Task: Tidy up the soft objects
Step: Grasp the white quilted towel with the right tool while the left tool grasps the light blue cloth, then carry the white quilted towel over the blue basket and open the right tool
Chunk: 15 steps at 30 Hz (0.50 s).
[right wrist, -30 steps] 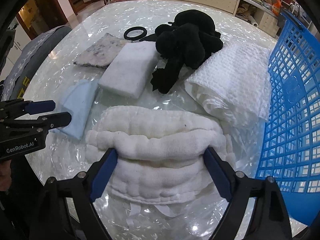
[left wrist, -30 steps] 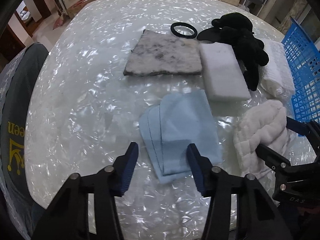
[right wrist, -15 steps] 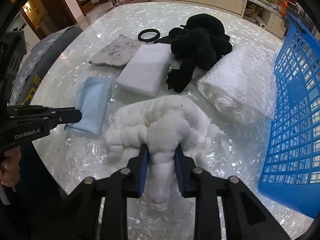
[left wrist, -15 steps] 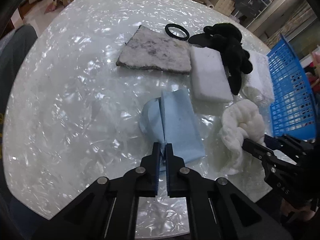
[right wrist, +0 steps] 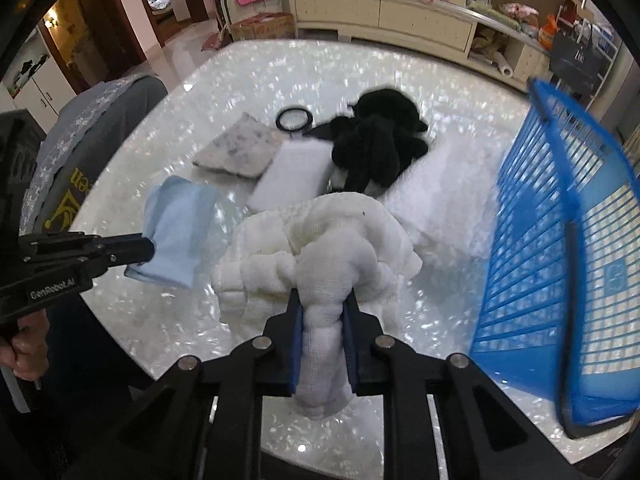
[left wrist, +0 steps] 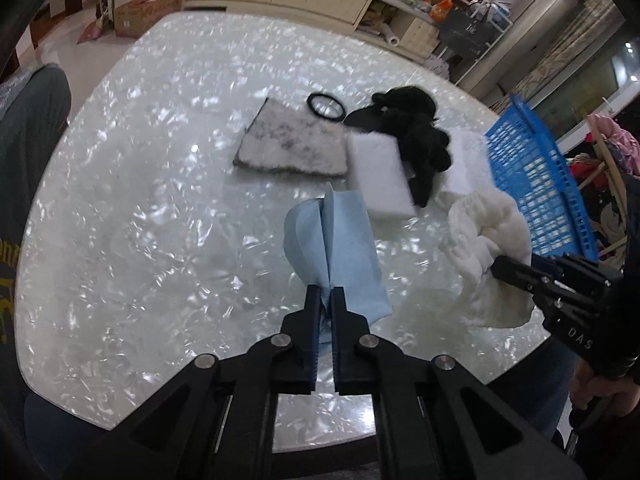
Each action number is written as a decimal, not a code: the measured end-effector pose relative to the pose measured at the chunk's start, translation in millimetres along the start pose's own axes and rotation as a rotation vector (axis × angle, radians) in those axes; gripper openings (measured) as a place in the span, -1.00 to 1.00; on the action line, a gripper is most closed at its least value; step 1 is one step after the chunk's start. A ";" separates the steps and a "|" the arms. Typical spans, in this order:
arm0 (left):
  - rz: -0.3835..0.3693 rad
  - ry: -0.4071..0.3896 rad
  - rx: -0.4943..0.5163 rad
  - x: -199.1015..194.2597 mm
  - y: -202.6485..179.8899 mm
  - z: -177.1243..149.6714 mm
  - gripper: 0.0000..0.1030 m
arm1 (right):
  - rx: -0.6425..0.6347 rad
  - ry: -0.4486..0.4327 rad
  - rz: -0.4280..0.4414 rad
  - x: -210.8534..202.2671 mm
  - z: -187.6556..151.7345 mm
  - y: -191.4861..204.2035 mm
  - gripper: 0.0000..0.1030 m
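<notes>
Setting: your round, pearly white shell-pattern table (left wrist: 160,216) fills both views, with cream cabinets and household clutter far behind it.

Left wrist view, your left gripper (left wrist: 325,300): its fingers are pinched nearly together on the near edge of the folded light-blue cloth (left wrist: 340,248), and the cloth stands up off the table in front of them.

Left wrist view, far items: a flat grey speckled felt pad (left wrist: 292,144) lies past the blue cloth, with a black rubber ring (left wrist: 326,106) just beyond it. A white rectangular foam block (left wrist: 380,176) sits right of the pad, touching a black plush toy (left wrist: 416,140).

Left wrist view, right side: your right gripper (left wrist: 516,270) comes in from the right, clamped on the bunched white quilted towel (left wrist: 488,248). A blue plastic lattice basket (left wrist: 532,184) stands behind it.

Right wrist view, your right gripper (right wrist: 322,308): its fingers squeeze a thick fold of the white quilted towel (right wrist: 320,240), which is gathered into a lump and hangs down between them.

Right wrist view, left side: your left gripper (right wrist: 140,250) holds the light-blue cloth (right wrist: 180,232) at its near corner.

Right wrist view, beyond: the foam block (right wrist: 292,176), felt pad (right wrist: 240,148), rubber ring (right wrist: 294,119) and plush toy (right wrist: 376,140) lie far of the towel. A white waffle-weave towel (right wrist: 448,196) rests between them and the blue basket (right wrist: 560,260) at the right.
</notes>
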State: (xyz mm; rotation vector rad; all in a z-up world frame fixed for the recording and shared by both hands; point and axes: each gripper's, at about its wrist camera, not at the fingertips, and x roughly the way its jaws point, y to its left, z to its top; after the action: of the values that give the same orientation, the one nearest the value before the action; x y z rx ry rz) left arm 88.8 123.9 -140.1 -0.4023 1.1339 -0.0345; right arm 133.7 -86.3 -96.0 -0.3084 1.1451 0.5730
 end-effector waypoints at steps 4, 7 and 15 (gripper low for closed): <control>-0.009 -0.039 0.029 -25.6 -7.1 -0.1 -0.93 | -0.025 -0.047 -0.015 -33.4 8.7 0.9 -0.69; -0.008 -0.075 0.057 -47.7 -16.4 0.5 -0.93 | -0.034 -0.080 -0.020 -51.2 16.8 1.2 -0.69; -0.036 -0.161 0.123 -87.5 -48.4 6.6 -0.93 | -0.037 -0.179 -0.046 -98.1 24.5 -22.4 -0.69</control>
State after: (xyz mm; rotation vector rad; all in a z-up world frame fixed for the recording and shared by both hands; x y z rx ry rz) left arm 65.4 100.9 -45.4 -0.3099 0.9608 -0.1018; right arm 136.7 -118.4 2.4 -0.3078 0.9533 0.5704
